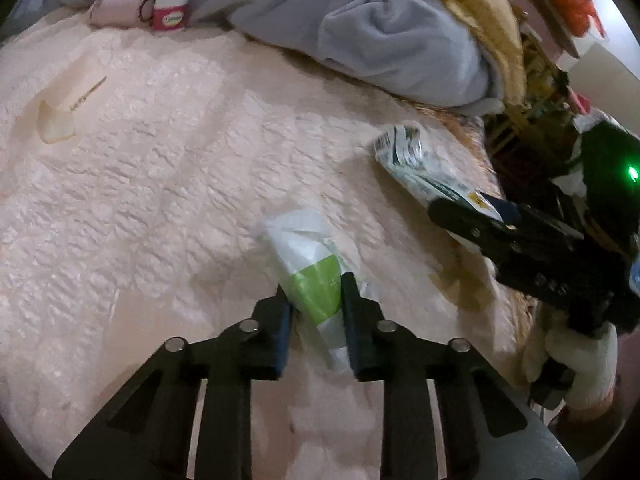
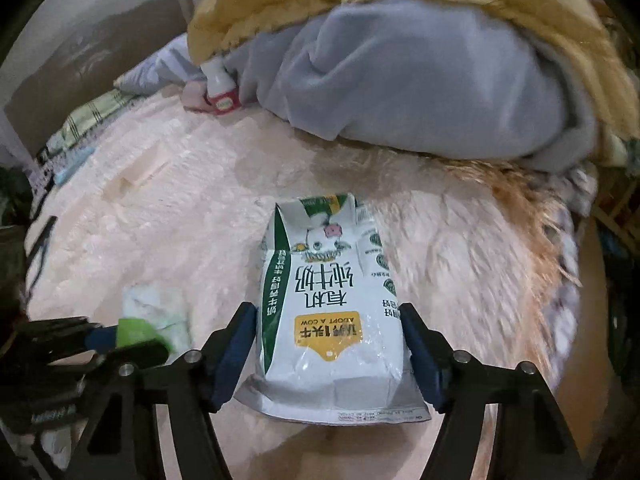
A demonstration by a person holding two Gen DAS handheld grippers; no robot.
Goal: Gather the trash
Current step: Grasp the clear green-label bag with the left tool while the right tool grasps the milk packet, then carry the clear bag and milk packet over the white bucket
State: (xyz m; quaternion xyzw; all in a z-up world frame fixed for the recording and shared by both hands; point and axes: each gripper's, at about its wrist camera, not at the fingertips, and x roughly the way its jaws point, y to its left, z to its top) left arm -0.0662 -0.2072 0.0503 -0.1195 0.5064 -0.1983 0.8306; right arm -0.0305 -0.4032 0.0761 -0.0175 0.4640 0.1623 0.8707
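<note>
Flattened milk carton (image 2: 332, 312) lying on the pink blanket (image 1: 160, 208), between the spread right gripper (image 2: 330, 344) fingers — whether pads touch, impossible to tell. Crumpled green-and-white wrapper (image 1: 310, 276) pinched by the left gripper (image 1: 316, 320), just beside the carton. Both angled steeply downward. Small bottle (image 1: 172, 2) upright against grey bedding (image 1: 380, 36) — contents unseen.

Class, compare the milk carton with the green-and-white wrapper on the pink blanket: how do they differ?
The milk carton is a large printed box with a cow picture; the green-and-white wrapper is smaller, soft and crumpled. The carton sits between the right tool's spread fingers; the left tool pinches the wrapper. Both lie on the pink blanket.
</note>
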